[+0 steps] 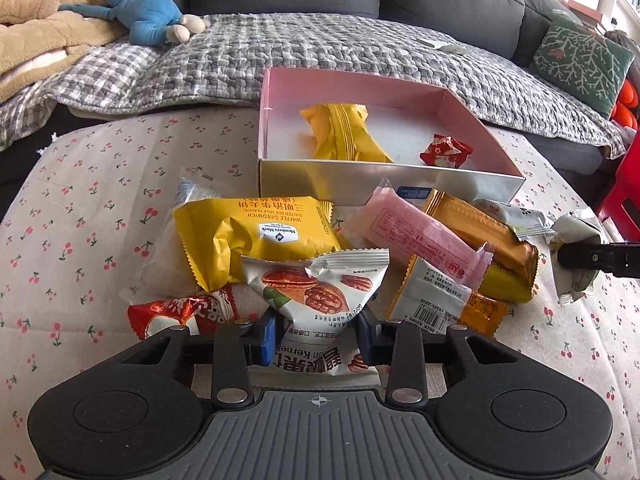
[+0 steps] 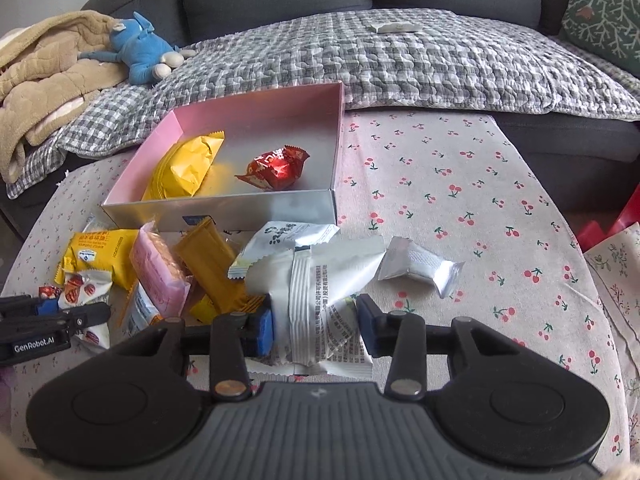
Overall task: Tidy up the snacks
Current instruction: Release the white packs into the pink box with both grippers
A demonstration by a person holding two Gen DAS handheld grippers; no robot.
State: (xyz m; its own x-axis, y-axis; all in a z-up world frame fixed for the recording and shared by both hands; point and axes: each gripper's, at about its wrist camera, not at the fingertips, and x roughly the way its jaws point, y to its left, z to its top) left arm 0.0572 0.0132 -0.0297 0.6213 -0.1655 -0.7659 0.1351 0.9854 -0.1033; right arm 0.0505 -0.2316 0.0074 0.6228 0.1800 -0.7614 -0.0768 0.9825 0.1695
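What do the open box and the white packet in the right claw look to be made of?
Box: seemingly thin card, with a shiny silver outside that catches the light, a matt pink lining and sharp folded corners.
White packet: likely plastic or foil-laminate film, matt and printed, with a crimped back seam and crumpled folds where the right claw squeezes it.
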